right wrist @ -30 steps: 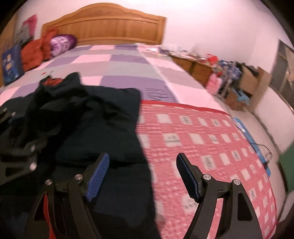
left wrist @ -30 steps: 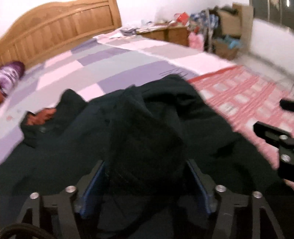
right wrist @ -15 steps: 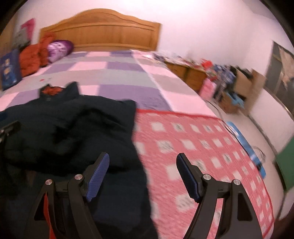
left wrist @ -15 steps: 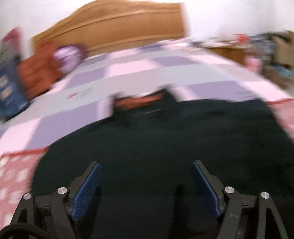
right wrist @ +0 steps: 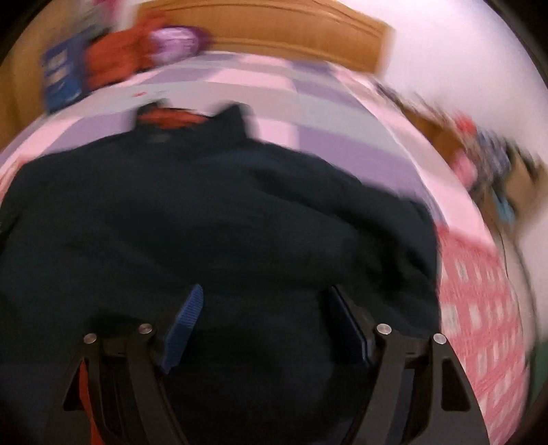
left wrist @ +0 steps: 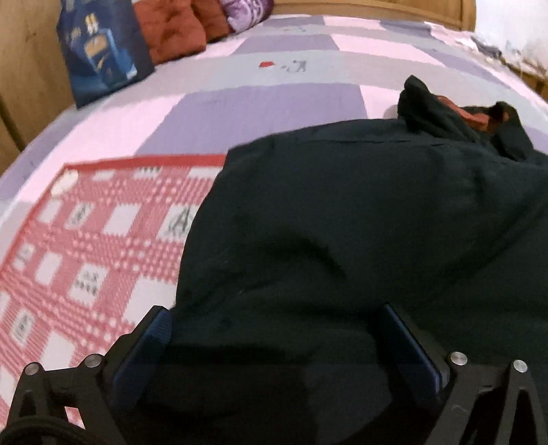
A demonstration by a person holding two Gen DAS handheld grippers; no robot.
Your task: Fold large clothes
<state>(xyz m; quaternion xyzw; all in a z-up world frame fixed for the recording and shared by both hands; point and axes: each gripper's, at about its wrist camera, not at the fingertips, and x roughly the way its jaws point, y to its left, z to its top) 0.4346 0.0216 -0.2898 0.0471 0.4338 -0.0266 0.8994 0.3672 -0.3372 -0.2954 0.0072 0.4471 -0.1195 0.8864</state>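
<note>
A large dark garment [left wrist: 359, 222] with a red-orange collar lining [left wrist: 474, 116] lies spread on the bed. It also fills the right wrist view [right wrist: 222, 222], which is blurred. My left gripper [left wrist: 274, 325] is open, low over the garment's left edge, with dark cloth between its blue pads [left wrist: 157, 332]. My right gripper [right wrist: 267, 308] is open above the garment's near part, its blue pads [right wrist: 185, 318] wide apart. Whether either touches the cloth I cannot tell.
A red checked blanket [left wrist: 78, 239] lies under the garment, over a purple, pink and grey quilt [left wrist: 274, 102]. A blue bag [left wrist: 99, 44] and red and purple cushions [left wrist: 178, 30] sit by the wooden headboard [right wrist: 274, 34]. Cluttered furniture stands right of the bed [right wrist: 486, 164].
My left gripper let go of the bunched cloth, opened, and swung left to the garment's left edge. My right gripper swung left from the red blanket to over the garment. The garment now lies flatter.
</note>
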